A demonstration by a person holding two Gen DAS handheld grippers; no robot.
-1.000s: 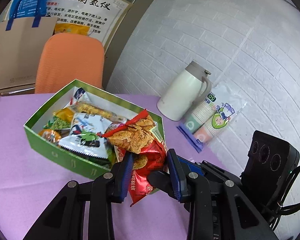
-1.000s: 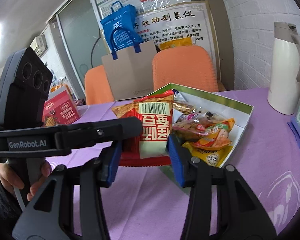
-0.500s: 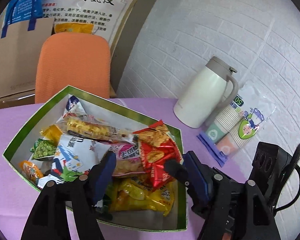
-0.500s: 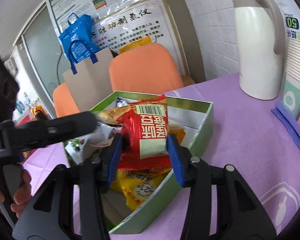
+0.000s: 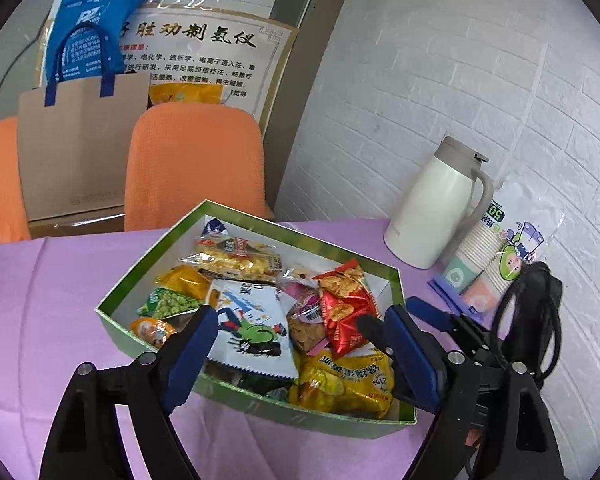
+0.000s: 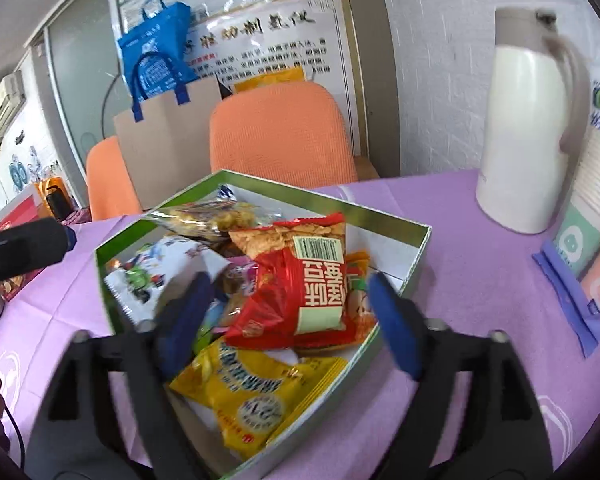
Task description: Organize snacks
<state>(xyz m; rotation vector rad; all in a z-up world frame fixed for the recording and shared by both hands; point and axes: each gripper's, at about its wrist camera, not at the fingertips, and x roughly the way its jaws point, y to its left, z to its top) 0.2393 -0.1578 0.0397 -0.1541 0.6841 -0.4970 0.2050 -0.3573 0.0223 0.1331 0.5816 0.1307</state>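
A green-rimmed box (image 5: 300, 236) (image 6: 320, 197) on the purple tablecloth holds several snack packets. A red chip bag (image 5: 346, 308) (image 6: 300, 280) lies on top of them at the box's right side. My left gripper (image 5: 300, 340) hovers over the box's near edge with its jaws opening, wide apart and gripping nothing. My right gripper (image 6: 288, 320) is also opening. The red bag sits between its blue pads (image 6: 392, 320), which do not touch it. A yellow packet (image 6: 260, 392) lies at the near corner. In the left wrist view the right gripper's finger (image 5: 432, 316) shows at the right.
A white thermos jug (image 5: 436, 212) (image 6: 528, 128) and a pack of paper cups (image 5: 488, 264) stand right of the box by the brick wall. Orange chairs (image 5: 196, 164) and a brown paper bag (image 5: 80, 144) are behind the table. A red carton (image 6: 12, 216) sits far left.
Both grippers held the red chip bag, carried it over the box and opened. The bag now lies in the box, free of both.
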